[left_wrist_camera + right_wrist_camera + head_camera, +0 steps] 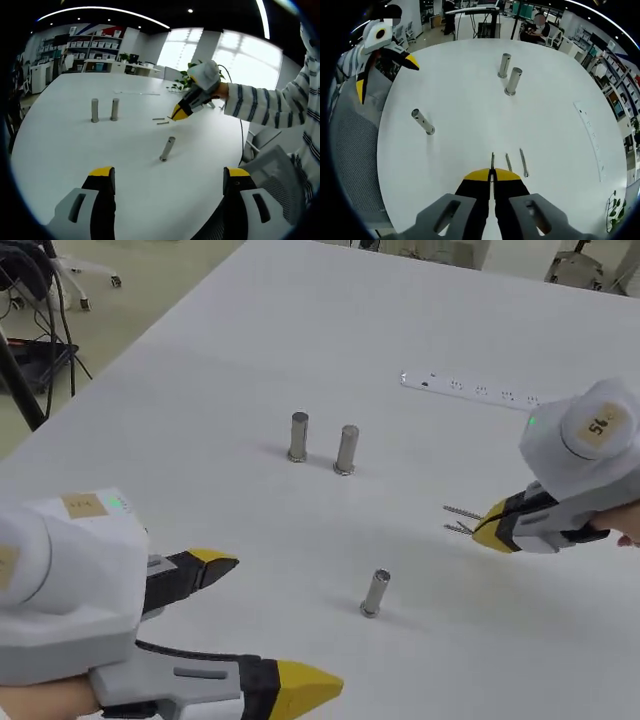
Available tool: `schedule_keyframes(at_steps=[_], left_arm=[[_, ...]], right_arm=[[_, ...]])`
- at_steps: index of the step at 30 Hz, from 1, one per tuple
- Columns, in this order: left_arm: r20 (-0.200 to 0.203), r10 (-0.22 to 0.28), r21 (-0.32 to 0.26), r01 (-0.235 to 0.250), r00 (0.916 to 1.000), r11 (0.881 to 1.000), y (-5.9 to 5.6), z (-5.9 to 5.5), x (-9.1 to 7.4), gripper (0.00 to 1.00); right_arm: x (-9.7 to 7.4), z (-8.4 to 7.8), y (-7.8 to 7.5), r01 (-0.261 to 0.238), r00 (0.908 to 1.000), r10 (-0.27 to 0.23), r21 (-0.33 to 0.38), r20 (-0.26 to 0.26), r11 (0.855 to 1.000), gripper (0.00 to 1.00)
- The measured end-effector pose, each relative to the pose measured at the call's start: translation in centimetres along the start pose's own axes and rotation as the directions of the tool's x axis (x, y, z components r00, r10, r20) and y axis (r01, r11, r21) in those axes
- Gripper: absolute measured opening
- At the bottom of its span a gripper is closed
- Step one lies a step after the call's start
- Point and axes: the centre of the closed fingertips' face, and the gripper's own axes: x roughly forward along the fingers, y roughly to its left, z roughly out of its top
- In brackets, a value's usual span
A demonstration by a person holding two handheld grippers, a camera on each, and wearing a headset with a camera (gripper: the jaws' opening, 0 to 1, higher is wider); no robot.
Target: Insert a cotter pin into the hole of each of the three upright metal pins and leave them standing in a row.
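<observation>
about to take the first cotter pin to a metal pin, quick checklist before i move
1. Load: ok, right gripper is shut on a cotter pin.
2. Uprights: ok, two metal pins stand side by side, and the third metal pin stands too.
3. Row: not ok, the third metal pin stands apart from the pair.
4. Hole direction: cannot tell.
5. Steadying hand: ok, left gripper is open and empty.
6. Spare cotter pins: ok, two lie beside the held one.

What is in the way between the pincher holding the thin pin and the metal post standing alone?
Nothing visible. Only bare table lies between the right gripper, shut on a cotter pin, and the lone metal pin. The spare cotter pins lie on its other side.
</observation>
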Motion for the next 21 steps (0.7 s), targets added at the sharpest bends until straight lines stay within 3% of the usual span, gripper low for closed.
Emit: schedule_keyframes(at_steps=[4,5,7,12,21], left_arm=[[0.020,-0.008,-0.003,0.008,0.9998,1.000,0.0,0.9,0.1,0.86],[0.025,-0.012,-0.003,0.013,0.9996,1.000,-0.1,1.1,0.1,0.85],[0.040,-0.022,-0.009,0.023,0.9990,1.000,-0.1,1.7,0.3,0.83],[0.050,-0.042,0.012,0.041,0.9979,0.999,-0.3,3.3,1.0,0.80],[0.070,-0.111,0.050,0.108,0.9913,0.993,-1.9,5.8,3.0,0.70]], right_arm=[[-1.4,1.0,0.3,0.041,0.9984,-0.040,-0.041,0.041,0.998,0.00],[-1.9,1.3,0.2,0.073,0.9964,-0.068,-0.102,0.050,0.992,0.00],[-2.5,1.5,0.7,0.096,0.9945,-0.089,-0.143,0.056,0.985,0.00],[-3.8,2.6,1.8,0.170,0.9843,-0.151,-0.255,0.091,0.952,0.00],[-6.2,3.9,4.8,0.240,0.9680,-0.202,-0.318,0.149,0.917,0.00]])
